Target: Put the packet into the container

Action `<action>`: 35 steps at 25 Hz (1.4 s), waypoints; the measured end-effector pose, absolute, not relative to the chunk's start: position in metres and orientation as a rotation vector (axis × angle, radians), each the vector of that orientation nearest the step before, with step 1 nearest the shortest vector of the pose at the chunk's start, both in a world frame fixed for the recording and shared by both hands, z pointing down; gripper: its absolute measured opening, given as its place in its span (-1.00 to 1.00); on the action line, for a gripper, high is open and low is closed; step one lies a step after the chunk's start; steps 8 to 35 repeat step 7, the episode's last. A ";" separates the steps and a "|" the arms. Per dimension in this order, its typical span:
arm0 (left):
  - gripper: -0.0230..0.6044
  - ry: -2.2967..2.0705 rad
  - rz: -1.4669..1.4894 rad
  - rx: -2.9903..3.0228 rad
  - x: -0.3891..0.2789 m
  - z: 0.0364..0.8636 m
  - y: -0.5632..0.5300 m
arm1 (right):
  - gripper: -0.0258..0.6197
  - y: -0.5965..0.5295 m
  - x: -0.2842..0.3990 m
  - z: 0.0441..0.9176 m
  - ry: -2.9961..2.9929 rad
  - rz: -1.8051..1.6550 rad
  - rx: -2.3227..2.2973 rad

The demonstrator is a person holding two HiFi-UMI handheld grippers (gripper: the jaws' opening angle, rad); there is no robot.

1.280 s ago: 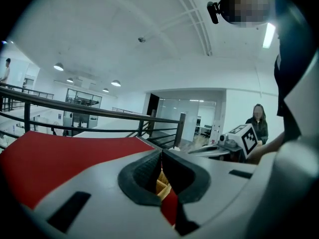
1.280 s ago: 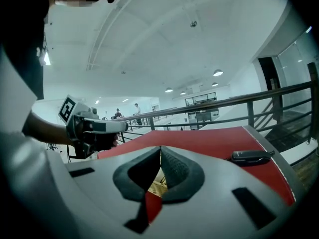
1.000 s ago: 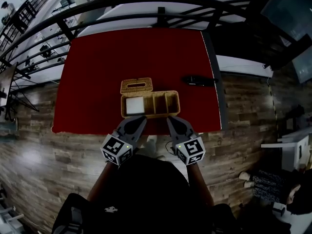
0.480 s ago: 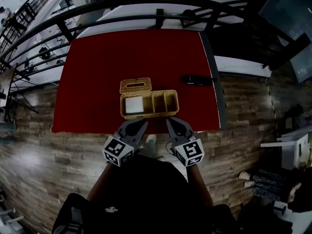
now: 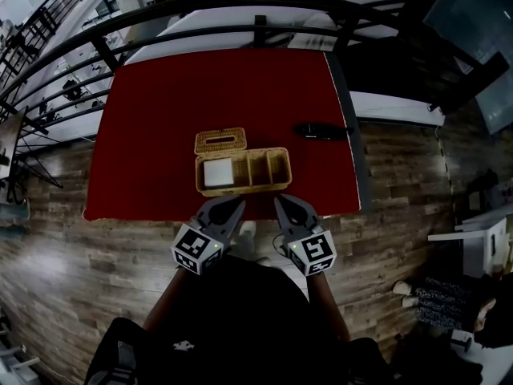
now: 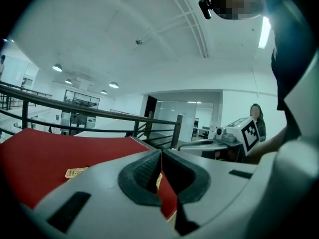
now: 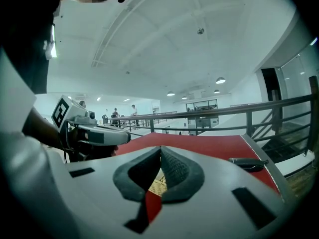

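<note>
Now packet (image 5: 220, 172) in container (image 5: 256, 189) just beyond left tool (image 5: 236, 204), right tool (image 5: 280, 200), both closed empty

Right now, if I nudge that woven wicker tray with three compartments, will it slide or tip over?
Probably light: the woven wicker tray looks thin-walled and holds only a white square packet. It sits low and wide, so it should slide rather than tip. The red cloth may drag or bunch a little.
</note>
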State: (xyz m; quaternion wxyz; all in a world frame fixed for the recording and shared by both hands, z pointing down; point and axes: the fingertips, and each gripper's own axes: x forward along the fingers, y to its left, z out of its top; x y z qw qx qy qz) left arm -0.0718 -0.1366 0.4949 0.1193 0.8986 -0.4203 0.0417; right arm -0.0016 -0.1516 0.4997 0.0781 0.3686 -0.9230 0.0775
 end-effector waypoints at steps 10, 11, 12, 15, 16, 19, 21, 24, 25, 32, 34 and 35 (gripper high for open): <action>-0.88 -1.210 0.144 2.641 -0.068 0.495 -0.138 | -0.85 -0.153 0.000 0.500 -2.768 0.240 1.105; -0.88 -1.210 0.144 2.641 -0.068 0.495 -0.138 | -0.85 -0.153 0.000 0.500 -2.768 0.240 1.105; -0.88 -1.210 0.144 2.641 -0.068 0.495 -0.138 | -0.85 -0.153 0.000 0.500 -2.768 0.240 1.105; -0.88 -1.210 0.144 2.641 -0.068 0.495 -0.138 | -0.85 -0.153 0.000 0.500 -2.768 0.240 1.105; -0.88 -1.210 0.144 2.641 -0.068 0.495 -0.138 | -0.85 -0.153 0.000 0.500 -2.768 0.240 1.105; -0.88 -1.210 0.144 2.641 -0.068 0.495 -0.138 | -0.85 -0.153 0.000 0.500 -2.768 0.240 1.105; -0.88 -1.210 0.144 2.641 -0.068 0.495 -0.138 | -0.85 -0.153 0.000 0.500 -2.768 0.240 1.105; -0.88 -1.210 0.144 2.641 -0.068 0.495 -0.138 | -0.85 -0.153 0.000 0.500 -2.768 0.240 1.105; -0.88 -1.210 0.144 2.641 -0.068 0.495 -0.138 | -0.85 -0.153 0.000 0.500 -2.768 0.240 1.105; -0.88 -1.210 0.144 2.641 -0.068 0.495 -0.138 | -0.85 -0.153 0.000 0.500 -2.768 0.240 1.105; -0.88 -1.210 0.144 2.641 -0.068 0.495 -0.138 | -0.85 -0.153 0.000 0.500 -2.768 0.240 1.105; -0.88 -1.210 0.144 2.641 -0.068 0.495 -0.138 | -0.85 -0.153 0.000 0.500 -2.768 0.240 1.105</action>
